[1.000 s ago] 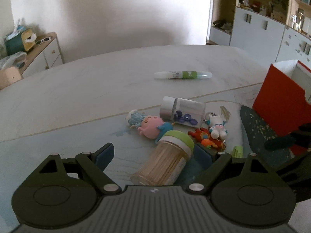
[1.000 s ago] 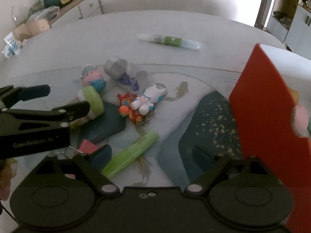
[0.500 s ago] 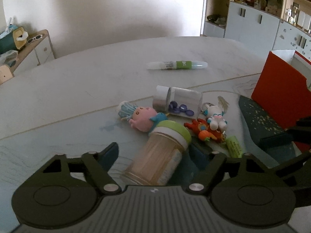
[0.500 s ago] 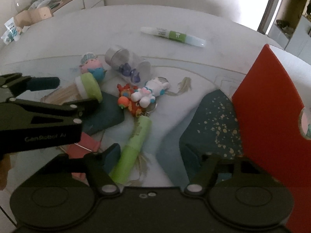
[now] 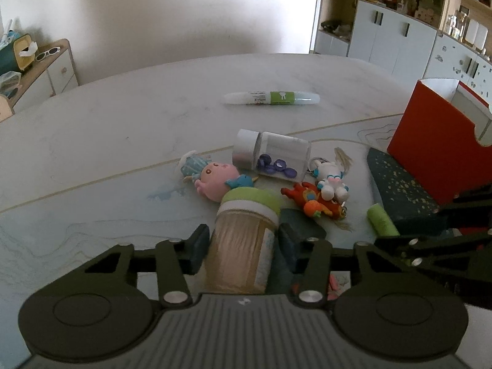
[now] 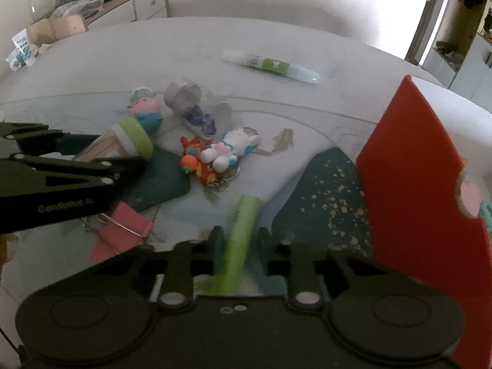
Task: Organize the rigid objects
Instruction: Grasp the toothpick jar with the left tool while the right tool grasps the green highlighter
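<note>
The left tool is clamped on the toothpick jar, green lid pointing forward, low over the tabletop. The right tool is clenched on the green highlighter, just left of the red box. Keychain figures and a clear vial lie between the tools' positions and the far tube.
</note>
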